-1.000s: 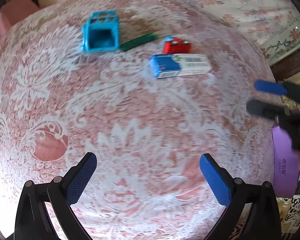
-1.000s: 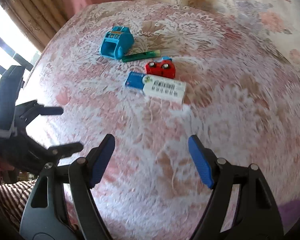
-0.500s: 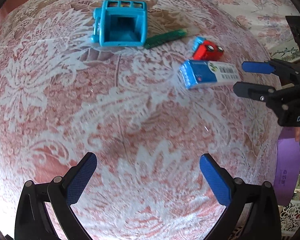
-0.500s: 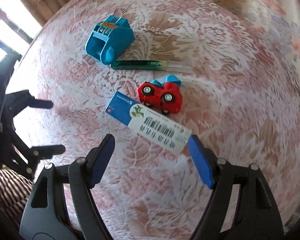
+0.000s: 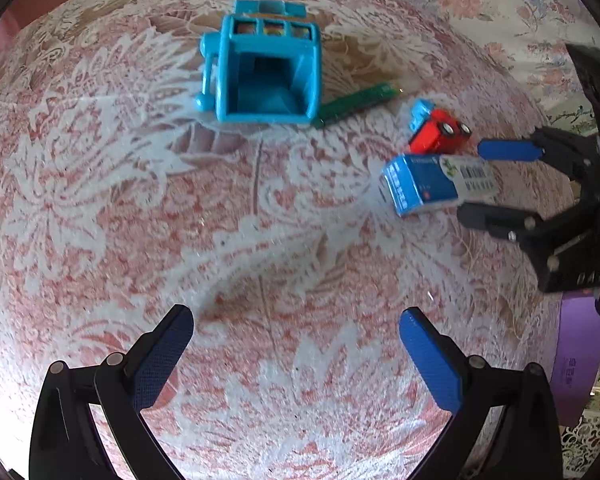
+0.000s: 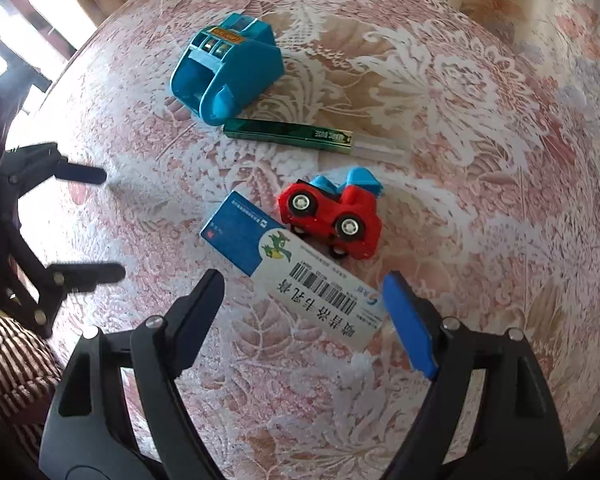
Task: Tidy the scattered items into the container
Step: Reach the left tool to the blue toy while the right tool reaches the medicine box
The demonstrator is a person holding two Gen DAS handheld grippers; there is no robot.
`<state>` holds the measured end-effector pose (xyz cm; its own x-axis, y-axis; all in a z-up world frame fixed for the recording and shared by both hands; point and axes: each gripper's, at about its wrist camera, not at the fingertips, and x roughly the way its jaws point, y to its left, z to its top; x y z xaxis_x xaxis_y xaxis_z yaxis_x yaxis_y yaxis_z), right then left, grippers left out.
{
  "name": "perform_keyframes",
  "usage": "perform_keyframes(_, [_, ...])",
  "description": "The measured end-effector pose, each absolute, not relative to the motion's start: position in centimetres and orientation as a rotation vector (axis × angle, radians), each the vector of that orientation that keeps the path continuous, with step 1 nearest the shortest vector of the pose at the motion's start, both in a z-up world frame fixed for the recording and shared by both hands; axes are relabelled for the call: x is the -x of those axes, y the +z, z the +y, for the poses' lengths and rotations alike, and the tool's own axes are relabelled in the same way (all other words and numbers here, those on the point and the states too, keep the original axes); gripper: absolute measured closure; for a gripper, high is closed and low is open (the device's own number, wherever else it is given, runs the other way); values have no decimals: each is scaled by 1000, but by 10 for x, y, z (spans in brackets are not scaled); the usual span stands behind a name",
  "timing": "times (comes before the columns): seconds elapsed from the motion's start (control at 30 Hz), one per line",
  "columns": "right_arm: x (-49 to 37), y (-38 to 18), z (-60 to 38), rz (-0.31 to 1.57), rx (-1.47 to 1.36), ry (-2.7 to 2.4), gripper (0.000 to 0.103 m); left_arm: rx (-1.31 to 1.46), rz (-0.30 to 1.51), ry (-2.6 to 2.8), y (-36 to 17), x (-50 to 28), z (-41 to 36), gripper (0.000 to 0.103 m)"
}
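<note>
1. Nothing is in the blue container (image 5: pixel 268 76) yet – its opening shows bare, and it lies on its side on the lace cloth (image 5: pixel 140 200), well ahead of both tongs
2. Three items are left: the medicine box (image 6: pixel 296 276), the red toy car (image 6: pixel 332 218) touching its far side, and the green stick (image 6: pixel 288 135) just beside the container
3. The right gripper (image 6: pixel 304 308) points steeply down with its jaws opening; the white end of the box lies between its fingers (image 6: pixel 410 320), and the pads do not press on it
4. The left gripper (image 5: pixel 296 356) stands wide apart over bare cloth, holding nothing – the container is ahead of it, the box off to its right
5. Room to move looks fair: open cloth between the two tongs, but the car crowds the box's far edge, so a closing finger could nudge it
6. The cloth's edge falls away beyond the container; the stick sits tight against the container's wall
</note>
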<state>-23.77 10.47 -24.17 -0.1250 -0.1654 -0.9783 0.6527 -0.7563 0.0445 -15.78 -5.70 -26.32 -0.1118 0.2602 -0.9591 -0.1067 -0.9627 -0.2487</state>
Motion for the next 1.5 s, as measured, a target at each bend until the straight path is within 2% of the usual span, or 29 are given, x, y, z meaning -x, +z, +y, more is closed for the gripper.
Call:
perform_keyframes(0.23, [239, -248, 97, 621, -1581, -1915, 21, 1903, -182, 2202, -260, 172, -63, 0])
perform_keyframes(0.3, [240, -250, 94, 647, -1577, -1912, 31, 1889, -214, 2212, -257, 181, -68, 0])
perform_keyframes(0.4, [238, -250, 89, 660, -1567, -1919, 37, 1851, -251, 2241, -249, 197, -68, 0])
perform_keyframes(0.53, [236, -250, 88, 645, -1574, -1937, 41, 1797, -257, 2299, -237, 226, -63, 0])
perform_keyframes(0.83, [241, -253, 95, 513, -1634, -1988, 45, 1785, -136, 2417, -238, 269, -68, 0])
perform_keyframes(1.03, [247, -253, 93, 492, -1646, -2001, 45, 1809, -145, 2419, -250, 278, -82, 1])
perform_keyframes(1.17, [254, -253, 92, 448, -1662, -2002, 41, 1797, -151, 2394, -254, 276, -81, 11])
perform_keyframes(1.23, [257, -253, 91, 425, -1666, -1998, 36, 1803, -142, 2381, -256, 274, -79, 14])
perform_keyframes(1.37, [260, -254, 82, 454, -1664, -1984, 27, 1790, -88, 2398, -257, 271, -76, 16])
perform_keyframes(1.5, [264, -254, 78, 479, -1658, -1986, 30, 1783, -75, 2407, -256, 273, -76, 25])
